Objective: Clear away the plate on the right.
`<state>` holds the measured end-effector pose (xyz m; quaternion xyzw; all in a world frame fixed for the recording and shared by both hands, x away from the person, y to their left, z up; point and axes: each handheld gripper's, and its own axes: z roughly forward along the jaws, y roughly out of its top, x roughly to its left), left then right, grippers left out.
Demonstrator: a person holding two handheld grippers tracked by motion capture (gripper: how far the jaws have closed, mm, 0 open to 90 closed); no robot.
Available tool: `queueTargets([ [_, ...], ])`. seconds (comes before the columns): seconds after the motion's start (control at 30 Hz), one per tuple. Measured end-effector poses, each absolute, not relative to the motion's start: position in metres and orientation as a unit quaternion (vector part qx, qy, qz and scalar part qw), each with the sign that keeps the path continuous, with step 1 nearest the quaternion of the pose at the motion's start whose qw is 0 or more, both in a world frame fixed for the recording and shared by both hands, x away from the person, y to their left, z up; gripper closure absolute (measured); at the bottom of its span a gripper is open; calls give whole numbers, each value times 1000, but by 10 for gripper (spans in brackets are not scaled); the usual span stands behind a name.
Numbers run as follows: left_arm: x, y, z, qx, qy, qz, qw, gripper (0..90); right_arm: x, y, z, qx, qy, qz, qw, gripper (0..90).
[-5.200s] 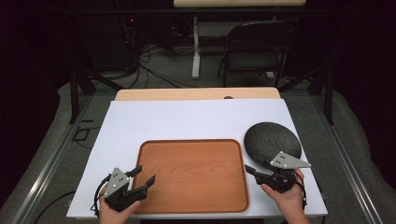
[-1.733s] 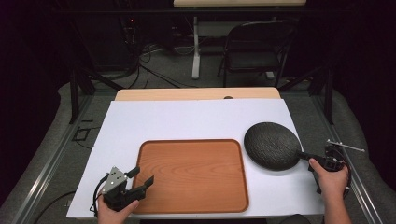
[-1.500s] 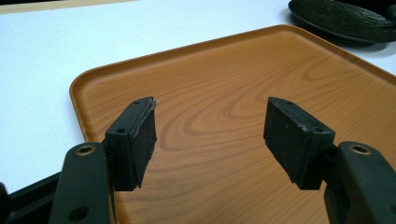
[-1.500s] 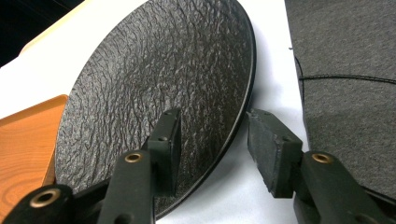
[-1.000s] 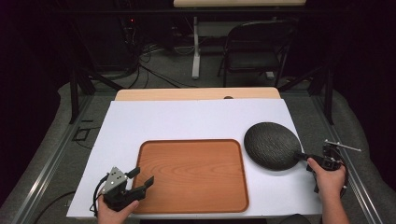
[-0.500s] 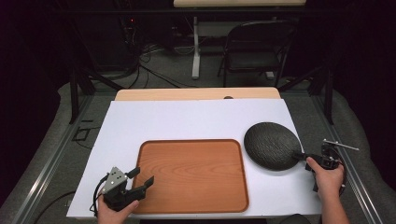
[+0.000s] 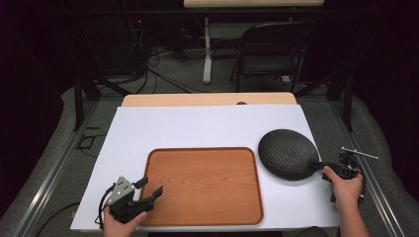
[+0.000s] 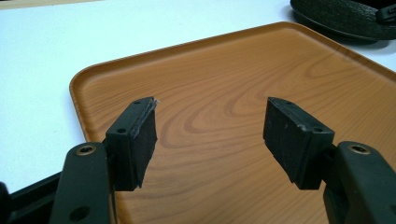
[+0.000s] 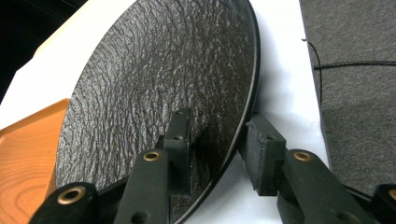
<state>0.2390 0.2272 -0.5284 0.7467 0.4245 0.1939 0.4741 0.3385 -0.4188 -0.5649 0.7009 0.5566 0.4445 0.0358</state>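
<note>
A brown wooden tray [image 7: 202, 183] lies at the near middle of the white table. To its right lies a round black textured plate [image 7: 288, 154]. My left gripper [image 7: 150, 186] hovers over the tray's near left corner; in the left gripper view it [image 8: 210, 126] is open above the tray [image 8: 233, 70] with nothing between its pads. My right gripper [image 7: 318, 165] reaches the plate's right rim from the table edge. In the right gripper view its jaws [image 9: 217, 126] straddle the plate [image 9: 154, 70] rim, one above and one below. They have just been closing and stand open.
A white sheet [image 7: 207, 126] covers the table, with a bare wooden strip [image 7: 207, 99] along the far edge. Grey carpet [image 9: 359, 70] and a thin cable lie just right of the table edge. A folding chair [image 7: 269, 54] stands beyond the table.
My right hand has left the tray's near right corner and moved right to the plate's outer rim. In the last second it crept slightly toward the plate. The left hand has not moved.
</note>
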Motion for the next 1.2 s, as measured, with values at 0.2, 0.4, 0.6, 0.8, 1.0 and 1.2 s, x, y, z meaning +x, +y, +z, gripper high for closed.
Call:
queueTargets([
  [0.2, 239, 227, -529, 747, 425, 193, 474, 348, 338, -419, -565, 705, 553, 443, 34, 667],
  [0.4, 239, 227, -529, 746, 426, 193, 474, 348, 338, -420, -566, 709, 544, 447, 32, 682],
  [0.6, 240, 228, -529, 747, 427, 192, 473, 348, 337, -421, -567, 714, 531, 456, 16, 702],
  [0.8, 240, 228, -529, 747, 427, 191, 472, 348, 335, -423, -567, 716, 521, 464, -6, 728],
  [1.0, 241, 228, -529, 746, 428, 191, 473, 348, 334, -422, -560, 711, 520, 473, -6, 758],
  [1.2, 241, 228, -529, 745, 429, 191, 474, 348, 334, -421, -552, 707, 517, 481, -12, 784],
])
